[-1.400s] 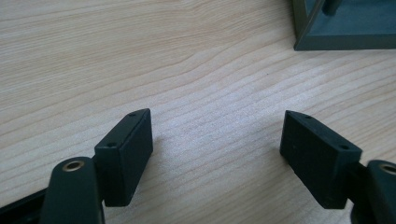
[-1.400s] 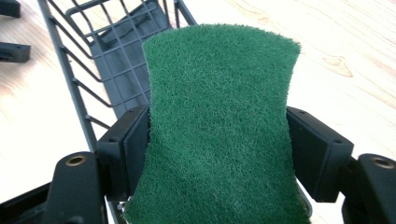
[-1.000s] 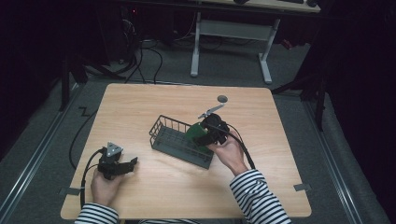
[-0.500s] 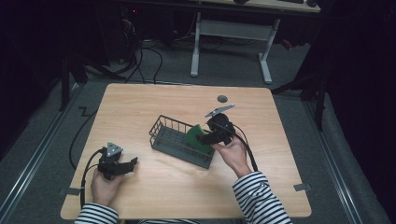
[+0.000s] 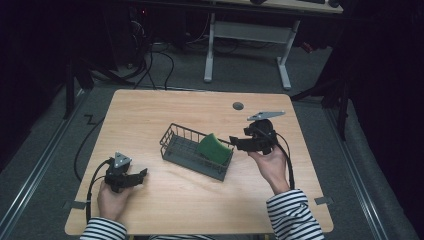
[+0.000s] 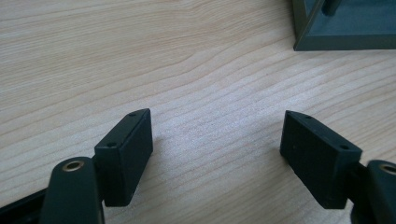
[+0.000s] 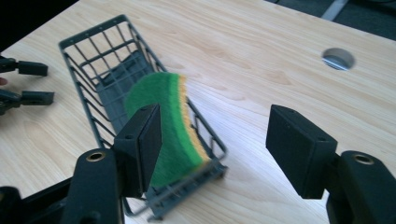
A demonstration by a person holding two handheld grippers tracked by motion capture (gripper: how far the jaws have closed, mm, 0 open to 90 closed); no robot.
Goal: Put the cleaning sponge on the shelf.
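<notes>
Dark room, grey floor (image 5: 240, 70), white-legged desk (image 5: 247, 30) behind wooden table (image 5: 150, 115).

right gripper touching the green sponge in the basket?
Apart. The high view shows bare table between the right gripper and the green sponge, which leans in the wire basket. Its jaws have just been closing, with nothing between them.

My desk (image 5: 165, 110) is a pale wooden top with a round cable hole (image 5: 238, 106) near its far edge. A dark wire basket (image 5: 180, 142) sits directly on it near the middle, its length running at a slant.
</notes>
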